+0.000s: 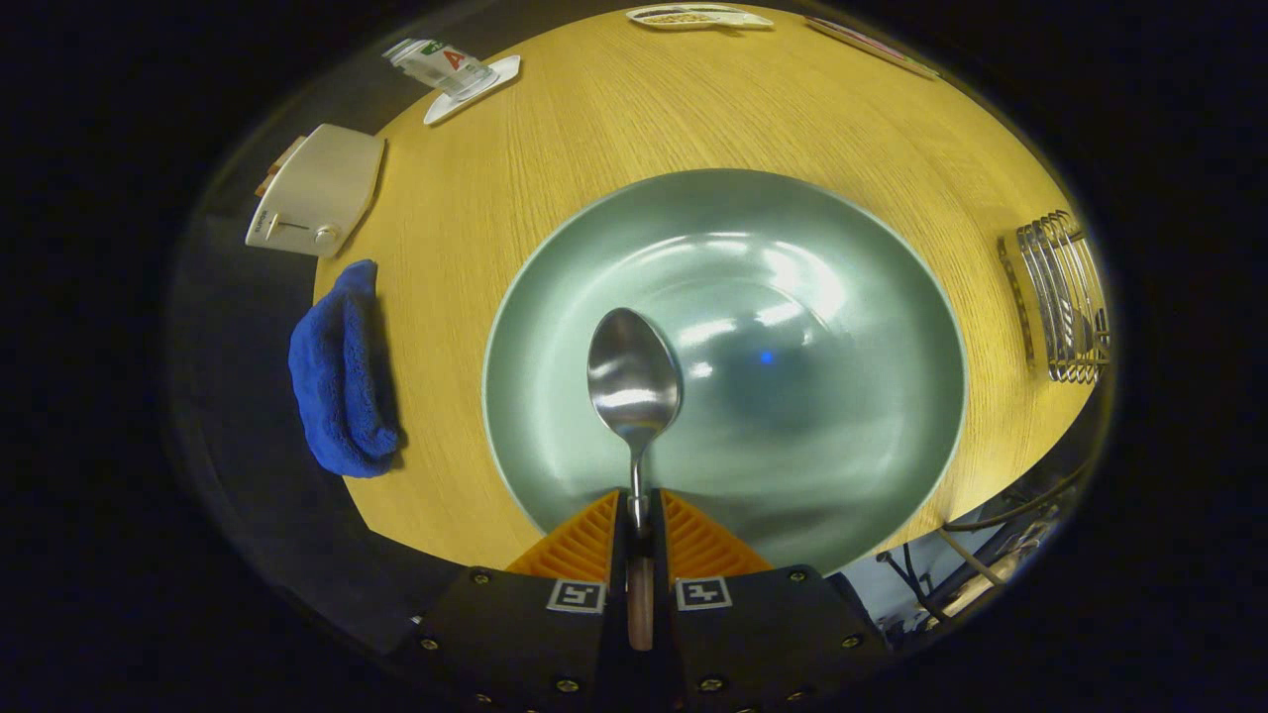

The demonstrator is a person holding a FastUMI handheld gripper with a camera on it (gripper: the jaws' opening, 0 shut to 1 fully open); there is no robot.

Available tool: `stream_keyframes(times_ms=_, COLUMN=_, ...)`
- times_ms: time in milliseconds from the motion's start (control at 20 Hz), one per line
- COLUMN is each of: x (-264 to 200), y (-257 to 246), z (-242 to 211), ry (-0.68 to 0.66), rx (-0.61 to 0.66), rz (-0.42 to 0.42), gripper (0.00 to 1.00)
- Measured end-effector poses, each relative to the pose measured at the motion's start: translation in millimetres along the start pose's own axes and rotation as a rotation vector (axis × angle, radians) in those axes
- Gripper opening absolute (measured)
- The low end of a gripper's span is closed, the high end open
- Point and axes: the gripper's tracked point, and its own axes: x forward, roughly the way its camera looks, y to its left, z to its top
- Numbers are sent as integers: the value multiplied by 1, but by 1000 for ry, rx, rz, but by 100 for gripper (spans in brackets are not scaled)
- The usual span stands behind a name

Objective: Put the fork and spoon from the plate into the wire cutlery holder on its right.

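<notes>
Gripper view: your gripper has both fingers pressed together on the spoon, pinching its handle. The long axis of the spoon runs straight ahead along the fingers, bowl pointing forward, over the plate. The wire cutlery holder stands on the table to the right of the plate, well apart from the fingers. Expect to carry the spoon rightward.
</notes>
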Motion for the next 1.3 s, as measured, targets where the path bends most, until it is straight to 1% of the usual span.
stream_keyframes(times_ms=150, x=2, y=-2, z=-1, ry=8, rx=7, rz=-21, gripper=12)
stream_keyframes(times_ms=200, x=1, y=0, z=-1, ry=13, rx=8, rz=-21, gripper=2)
stream_keyframes(times_ms=400, x=-4, y=0, z=2, ry=16, rx=17, rz=-25, gripper=2)
stream_keyframes(times_ms=650, x=-20, y=0, z=8, ry=-3, rx=35, rz=6, gripper=2)
stream_keyframes(times_ms=800, x=-40, y=1, z=14, ry=-29, rx=43, rz=37, gripper=2)
stream_keyframes(times_ms=1000, x=-72, y=-2, z=28, ry=-96, rx=54, rz=66, gripper=2)
stream_keyframes(times_ms=1300, x=-129, y=-22, z=53, ry=-182, rx=141, rz=121, gripper=2)
